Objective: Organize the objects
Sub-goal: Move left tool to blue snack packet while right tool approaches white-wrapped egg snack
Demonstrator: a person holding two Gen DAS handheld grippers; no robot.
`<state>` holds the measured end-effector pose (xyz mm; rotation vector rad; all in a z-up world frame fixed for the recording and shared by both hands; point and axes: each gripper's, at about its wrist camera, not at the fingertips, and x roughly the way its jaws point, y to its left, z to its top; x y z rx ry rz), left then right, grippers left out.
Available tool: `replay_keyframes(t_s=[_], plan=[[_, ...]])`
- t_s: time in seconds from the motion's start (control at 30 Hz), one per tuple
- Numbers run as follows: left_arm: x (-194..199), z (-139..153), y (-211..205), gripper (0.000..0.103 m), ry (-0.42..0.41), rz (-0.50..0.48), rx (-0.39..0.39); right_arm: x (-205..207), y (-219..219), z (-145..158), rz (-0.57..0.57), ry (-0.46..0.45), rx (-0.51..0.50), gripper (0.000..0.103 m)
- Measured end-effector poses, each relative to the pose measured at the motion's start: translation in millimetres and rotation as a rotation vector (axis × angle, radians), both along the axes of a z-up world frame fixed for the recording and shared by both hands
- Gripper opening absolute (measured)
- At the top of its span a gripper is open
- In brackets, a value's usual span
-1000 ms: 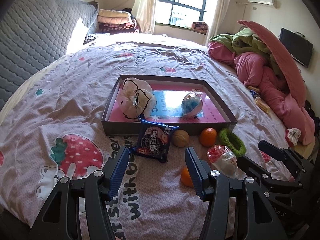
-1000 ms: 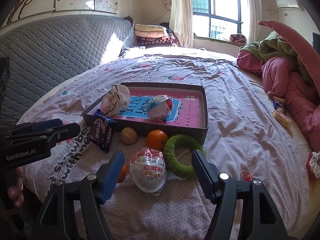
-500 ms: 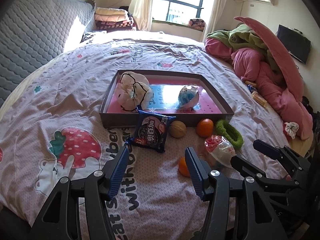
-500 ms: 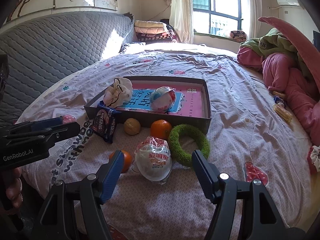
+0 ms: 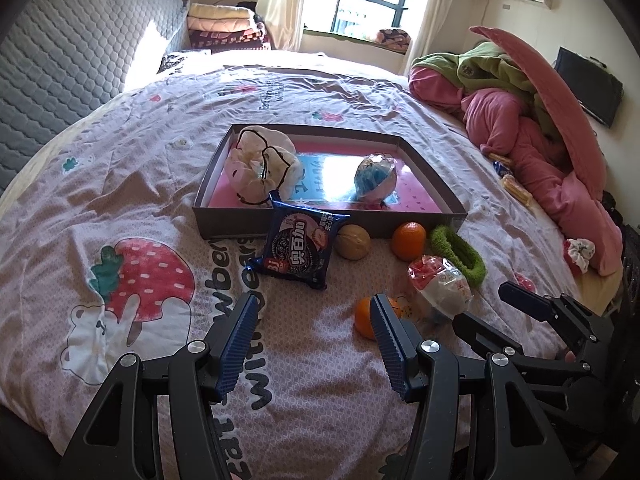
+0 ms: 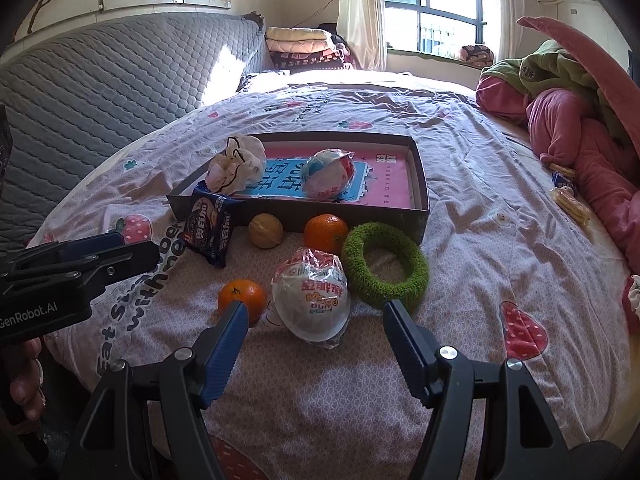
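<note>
A shallow brown box [image 5: 236, 227] [image 6: 421, 184] lies on the bed, holding a crumpled cloth toy [image 5: 262, 166] [image 6: 238, 164] and a wrapped ball [image 5: 375, 178] [image 6: 329, 174]. In front of it lie a dark snack packet [image 5: 298, 246] [image 6: 209, 229], a walnut [image 5: 352, 242] [image 6: 266, 231], two oranges [image 5: 408, 240] [image 6: 326, 233] [image 6: 241, 297], a green fuzzy ring [image 5: 458, 254] [image 6: 384, 270] and a wrapped white egg-shaped toy [image 5: 440, 290] [image 6: 312, 300]. My left gripper [image 5: 314, 338] hovers open and empty short of the packet. My right gripper [image 6: 314, 346] is open, just short of the wrapped egg.
The bedspread [image 5: 132, 184] carries strawberry prints. A grey quilted headboard [image 6: 100, 92] rises at left. Pink and green quilts [image 5: 532, 120] pile up at right, with small snack packs [image 6: 568, 196] beside them. Folded blankets [image 5: 224, 26] sit by the window.
Both grippers have drawn back slightly from the objects, so the box and items sit a little farther away in both views. Jaws stay as wide as before.
</note>
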<state>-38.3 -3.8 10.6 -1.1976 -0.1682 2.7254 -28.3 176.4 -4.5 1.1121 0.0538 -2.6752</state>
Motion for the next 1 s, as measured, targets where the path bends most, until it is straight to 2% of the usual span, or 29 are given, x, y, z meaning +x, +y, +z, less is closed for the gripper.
replay_keyframes(t_s=[0.5, 1.0], plan=[[-5.7, -17.6, 3.2, 0.06, -0.059, -0.007, -0.013, -2.4, 0.0, -9.6, -0.007, -0.042, 0.001, 0.069], [-12.1, -25.7, 3.0, 0.06, -0.06, -0.004, -0.004, -8.7, 4.6, -18.2, -0.022, -0.078, -0.038, 0.069]])
